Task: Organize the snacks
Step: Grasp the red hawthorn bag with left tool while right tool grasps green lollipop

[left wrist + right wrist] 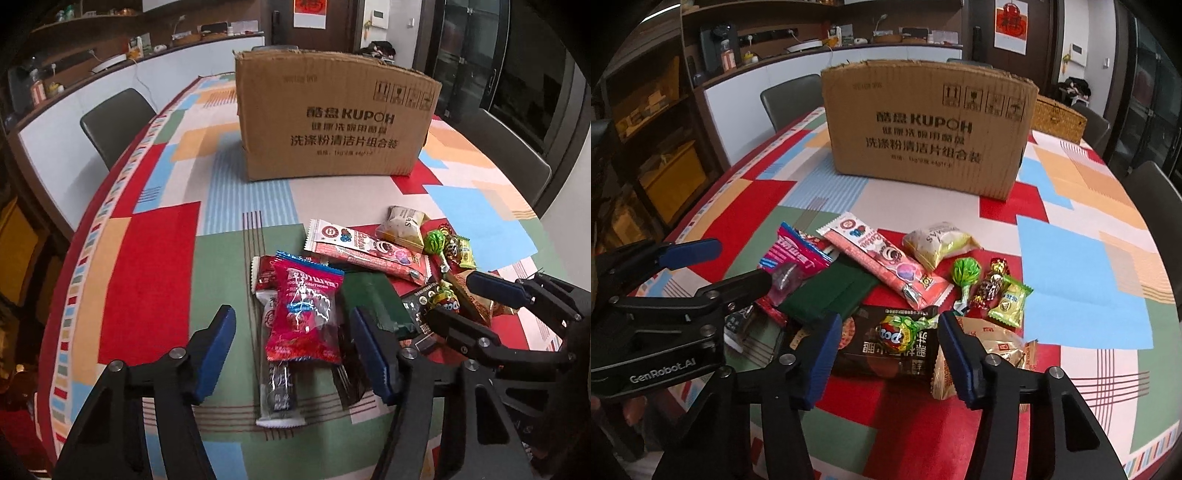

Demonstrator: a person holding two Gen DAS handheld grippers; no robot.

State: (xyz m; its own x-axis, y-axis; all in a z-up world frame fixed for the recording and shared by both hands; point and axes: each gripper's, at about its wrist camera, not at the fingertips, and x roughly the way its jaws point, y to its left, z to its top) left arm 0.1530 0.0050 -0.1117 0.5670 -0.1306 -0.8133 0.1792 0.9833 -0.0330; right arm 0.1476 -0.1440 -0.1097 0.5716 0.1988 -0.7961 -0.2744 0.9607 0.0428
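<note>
A pile of snacks lies on the patterned tablecloth (159, 258) in front of an open-topped cardboard box (332, 122) (923, 129). My left gripper (293, 354) is open, with a red hawthorn packet (303, 314) lying between its fingers but clear of both pads; a long white packet (279, 391) lies under it. My right gripper (890, 363) is open over a dark brown packet (886, 354) topped by a red lollipop (897, 334). A gold packet (993, 347) sits beside its right finger. A dark green packet (834, 288), a pink wafer bar (882, 266) and a pale bag (938, 243) lie further out.
A green lollipop (966, 273) and small wrapped sweets (1010, 301) lie right of the pile. A wicker basket (1060, 118) stands behind the box. Dark chairs (114, 122) (1152, 199) ring the table. Each gripper shows in the other's view, close beside it (476, 306) (727, 267).
</note>
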